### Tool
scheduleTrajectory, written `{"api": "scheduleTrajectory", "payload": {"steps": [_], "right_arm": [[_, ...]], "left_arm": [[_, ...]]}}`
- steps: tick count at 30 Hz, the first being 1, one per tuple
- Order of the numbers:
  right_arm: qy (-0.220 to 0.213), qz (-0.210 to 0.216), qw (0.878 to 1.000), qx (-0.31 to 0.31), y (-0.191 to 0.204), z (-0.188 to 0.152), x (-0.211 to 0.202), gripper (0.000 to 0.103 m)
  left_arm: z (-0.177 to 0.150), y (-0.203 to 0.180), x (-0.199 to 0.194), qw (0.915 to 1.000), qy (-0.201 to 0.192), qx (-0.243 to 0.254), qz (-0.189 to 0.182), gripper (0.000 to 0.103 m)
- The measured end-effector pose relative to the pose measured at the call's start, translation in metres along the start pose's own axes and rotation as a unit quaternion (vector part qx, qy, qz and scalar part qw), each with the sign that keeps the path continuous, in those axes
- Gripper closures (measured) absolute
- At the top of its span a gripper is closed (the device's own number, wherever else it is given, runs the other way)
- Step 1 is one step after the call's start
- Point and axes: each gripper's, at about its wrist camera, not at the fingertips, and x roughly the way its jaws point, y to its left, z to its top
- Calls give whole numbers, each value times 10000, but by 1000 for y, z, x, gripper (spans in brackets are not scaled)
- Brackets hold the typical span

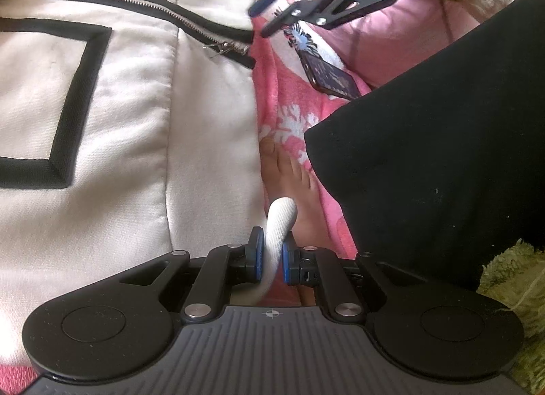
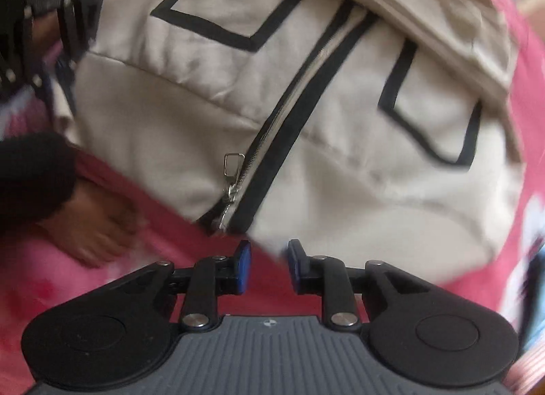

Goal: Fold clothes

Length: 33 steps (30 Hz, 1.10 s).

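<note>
down at the bottom of the left wrist view, the left gripper (image 1: 272,253) has its fingers (image 1: 258,252) pinched narrow on a white drawstring (image 1: 280,221), which rises between the blue pads and curls over just past the tips. to the left of those fingers the cream jacket (image 1: 129,115) lies spread on a pink floral blanket (image 1: 286,112), its black trim and zipper (image 1: 218,44) running away ahead. just beyond the fingertips a bare foot (image 1: 293,173) rests on the blanket, and to their right lies black fabric (image 1: 442,143). farther ahead a phone (image 1: 332,76) lies on the blanket, near the right gripper (image 1: 272,17).

in the right wrist view, blurred, the right gripper (image 2: 267,264) has its fingers (image 2: 243,265) parted a little with nothing between them. the jacket (image 2: 306,105) fills the space ahead of the tips, its hem corner just past them and the zipper pull (image 2: 233,170) slightly to their left. the foot (image 2: 98,228) is off to the left.
</note>
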Motion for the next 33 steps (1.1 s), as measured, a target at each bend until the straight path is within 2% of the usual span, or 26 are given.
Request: {"api": "scheduleTrajectory", "payload": {"steps": [1, 3, 5, 6, 8, 10, 12, 14, 16, 20, 22, 23, 25, 28, 32, 33], "right_arm": [[13, 66, 9998, 204, -2, -4, -2, 78], [-226, -86, 9965, 806, -13, -12, -12, 78], [-559, -334, 9848, 1612, -29, -20, -23, 78], [-761, -420, 9747, 2058, -37, -25, -29, 78], [-1204, -625, 9456, 2956, -55, -38, -38, 78], [-1385, -786, 9219, 3532, -67, -48, -41, 78], [-1462, -1043, 8987, 4002, -76, -59, -41, 78], [-1282, -1399, 8828, 4297, -81, -68, -35, 78], [-1161, -1452, 8612, 4730, -87, -78, -27, 78], [-1245, -1562, 8155, 5432, -85, -98, -14, 78], [-1231, -1833, 7973, 5617, -75, -101, -5, 78], [-1211, -1940, 7929, 5649, -68, -101, -2, 78], [-1168, -2064, 7951, 5582, -54, -101, 11, 78], [-998, -2164, 8066, 5410, -42, -95, 29, 78], [-1491, -2470, 8060, 5168, -40, -81, 22, 78], [-1661, -2527, 8075, 5065, -40, -75, 17, 78]], "left_arm": [[0, 0, 1, 10000, 3, 4, 2, 94], [0, -1, 1, 10000, 11, 4, 7, 94], [0, -2, 2, 10000, 41, -5, 29, 94], [0, -2, 1, 10000, 73, 17, 54, 94], [3, -2, -6, 9998, 150, 83, 124, 94], [4, 0, -16, 9995, 224, 133, 181, 91], [3, 0, -27, 9990, 329, 177, 237, 85], [1, 0, -38, 9984, 433, 203, 297, 84], [0, -1, -48, 9978, 510, 218, 368, 84], [14, 7, -77, 9967, 266, 30, 769, 84], [24, 11, -91, 9950, 65, -37, 998, 81], [32, 13, -96, 9939, -39, -17, 1101, 80], [52, 15, -99, 9910, -248, 126, 1311, 78], [85, 12, -89, 9885, -501, 350, 1383, 72], [117, 6, -67, 9884, -877, 528, 1120, 70], [122, 5, -63, 9881, -994, 596, 1008, 63]]}}
